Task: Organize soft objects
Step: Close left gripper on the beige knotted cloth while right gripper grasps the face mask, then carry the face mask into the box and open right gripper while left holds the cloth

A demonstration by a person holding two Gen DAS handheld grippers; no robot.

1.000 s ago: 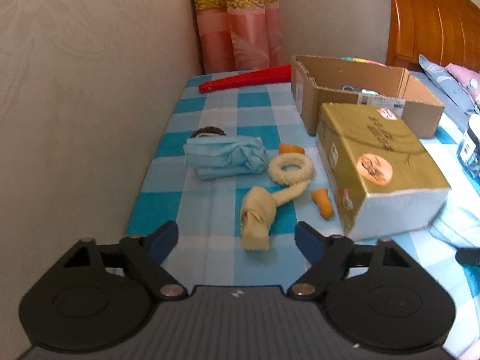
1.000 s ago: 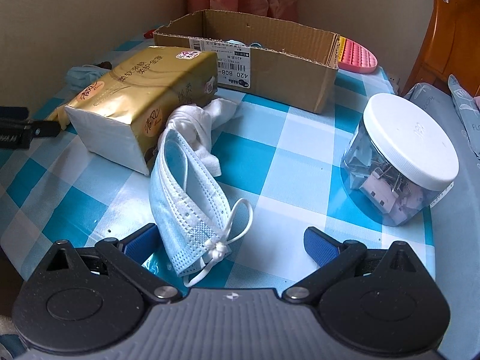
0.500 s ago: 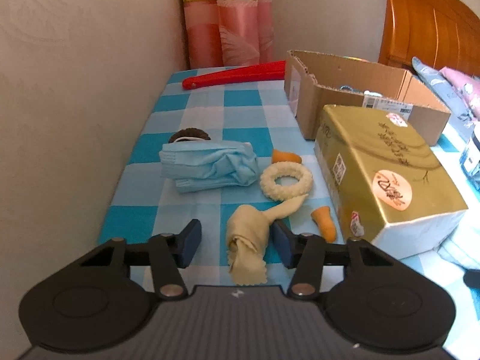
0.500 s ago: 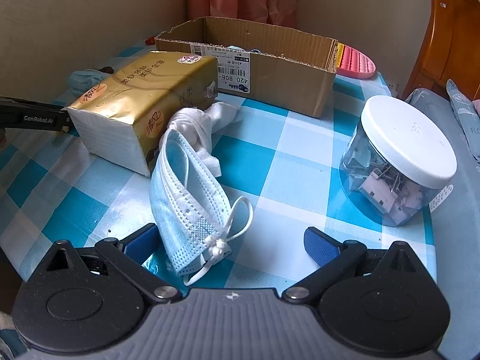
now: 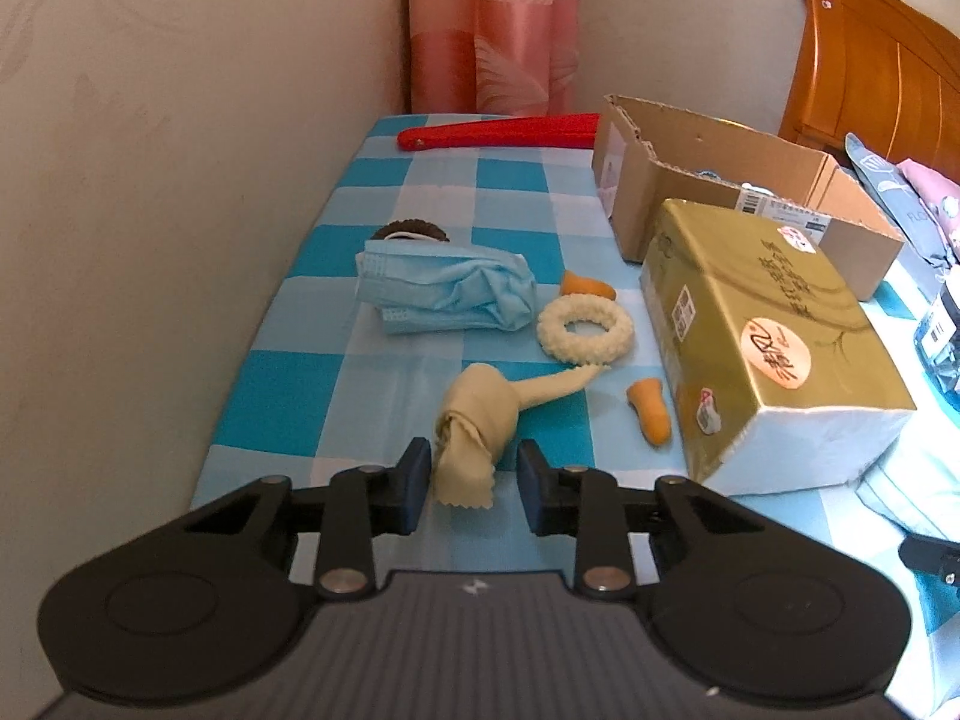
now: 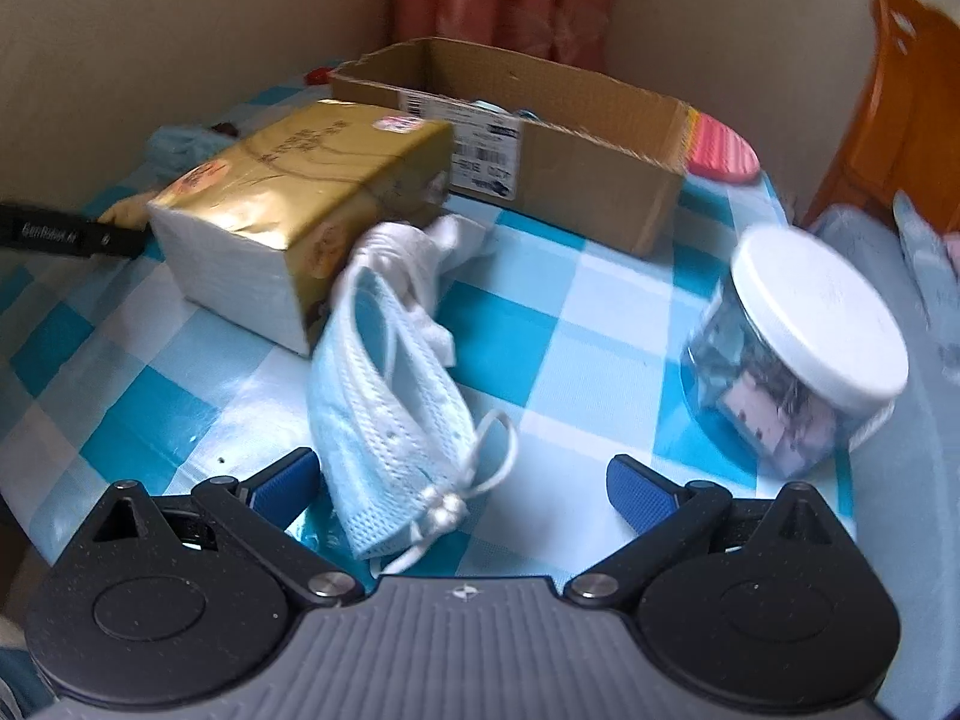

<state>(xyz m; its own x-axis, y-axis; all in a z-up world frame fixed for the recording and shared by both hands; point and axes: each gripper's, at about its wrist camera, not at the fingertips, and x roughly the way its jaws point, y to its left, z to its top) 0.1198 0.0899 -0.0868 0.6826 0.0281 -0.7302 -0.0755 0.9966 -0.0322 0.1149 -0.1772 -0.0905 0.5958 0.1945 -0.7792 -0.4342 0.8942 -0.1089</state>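
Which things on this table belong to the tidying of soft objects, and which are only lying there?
Belong to the job:
- yellow cloth, between the closing left gripper
- folded blue mask
- blue mask at the open right gripper
- white cloth
- cardboard box, probably

Lying about:
- gold tissue pack
- clip jar
- red tool

Your table (image 5: pixel 420 192), blue-checked cloth: cream cloth (image 5: pixel 480 420) between left jaws; blue mask (image 6: pixel 384 396) between right jaws; gold tissue pack (image 5: pixel 762 354) beyond.

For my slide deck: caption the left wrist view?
Left gripper closing around a knotted cream cloth on the checked tablecloth, right pad not yet touching.
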